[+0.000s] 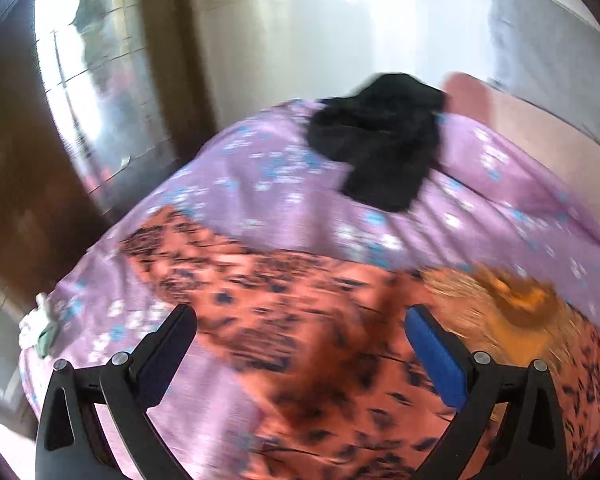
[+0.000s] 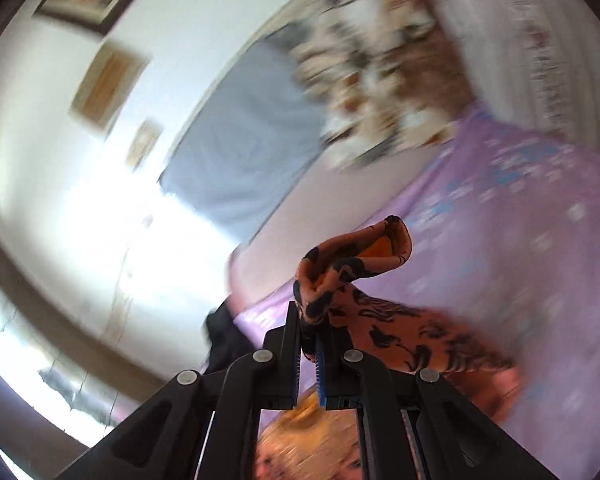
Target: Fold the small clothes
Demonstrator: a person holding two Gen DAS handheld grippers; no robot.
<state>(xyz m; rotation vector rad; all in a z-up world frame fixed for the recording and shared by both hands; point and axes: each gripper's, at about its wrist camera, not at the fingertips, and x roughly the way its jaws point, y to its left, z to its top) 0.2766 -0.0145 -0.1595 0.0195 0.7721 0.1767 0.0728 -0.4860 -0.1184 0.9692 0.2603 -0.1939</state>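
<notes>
Right claw [image 2: 309, 344]: pinching the orange patterned garment [image 2: 380, 320] by a bunched edge, lifting it to fold
Left claw [image 1: 300, 344]: spread above the cloth; free to catch another edge

We see an orange garment with dark print [image 1: 300, 320] spread under our open left claw [image 1: 300, 344], one corner bunched in our right claw [image 2: 309, 344]; a black garment [image 1: 380, 140] sits crumpled well beyond.

Daylight from the window [image 1: 84, 92] is glaring white across your fisheye views; motion blur is smearing everything, edges bending and darkening.
</notes>
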